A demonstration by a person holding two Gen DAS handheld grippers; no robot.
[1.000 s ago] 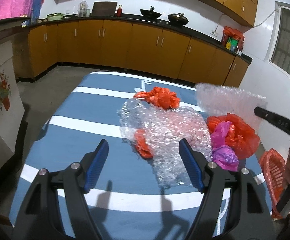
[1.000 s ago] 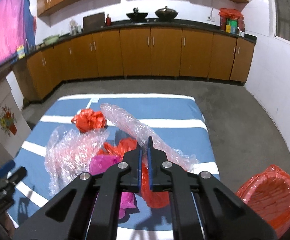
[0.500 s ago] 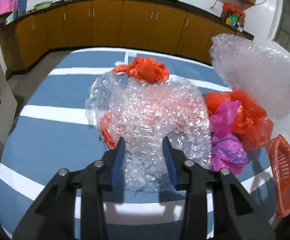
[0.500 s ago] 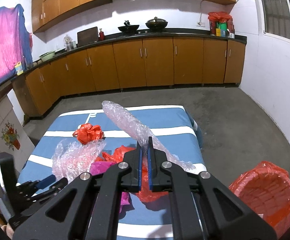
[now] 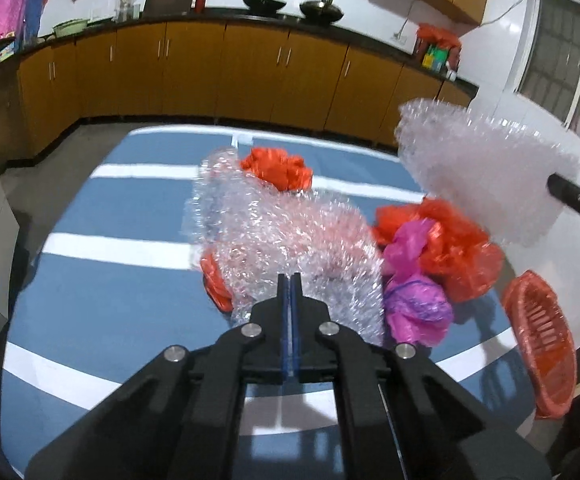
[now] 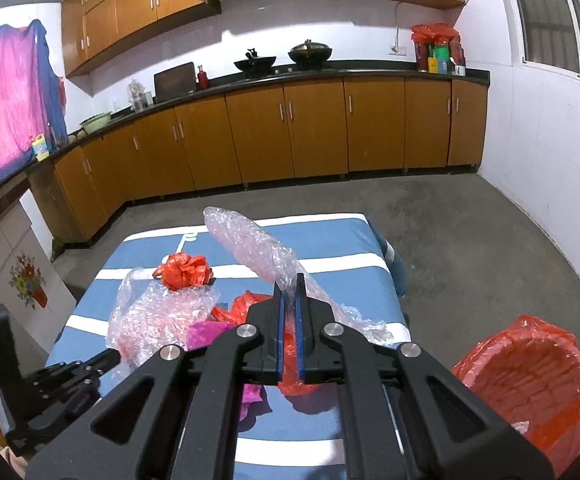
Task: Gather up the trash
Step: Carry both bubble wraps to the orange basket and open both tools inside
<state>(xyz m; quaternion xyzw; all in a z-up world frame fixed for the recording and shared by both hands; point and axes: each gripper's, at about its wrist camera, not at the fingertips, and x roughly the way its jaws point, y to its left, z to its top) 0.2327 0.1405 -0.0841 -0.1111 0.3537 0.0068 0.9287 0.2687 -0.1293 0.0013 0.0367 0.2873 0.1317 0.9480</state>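
Note:
On the blue striped table (image 5: 90, 280) lies a big crumpled bubble wrap sheet (image 5: 282, 232). My left gripper (image 5: 290, 280) is shut on its near edge. The same sheet (image 6: 158, 312) shows in the right wrist view, with the left gripper (image 6: 110, 356) at its near side. My right gripper (image 6: 289, 280) is shut on a long bubble wrap piece (image 6: 250, 244) and holds it above the table. That piece (image 5: 478, 168) hangs at the right of the left wrist view. A crumpled red bag (image 5: 278, 168) lies behind the sheet. Another red bag (image 5: 450, 240) and a pink bag (image 5: 414, 304) lie to its right.
A red basket (image 6: 530, 376) lined with a red bag stands on the floor off the table's right edge. Wooden kitchen cabinets (image 6: 290, 140) run along the far wall across grey floor. A white cabinet (image 6: 10, 280) with a flower sticker stands at the left.
My left gripper moved forward and its jaws went from wide open to shut on the sheet's near edge. The right gripper rose a little with its bubble wrap piece.

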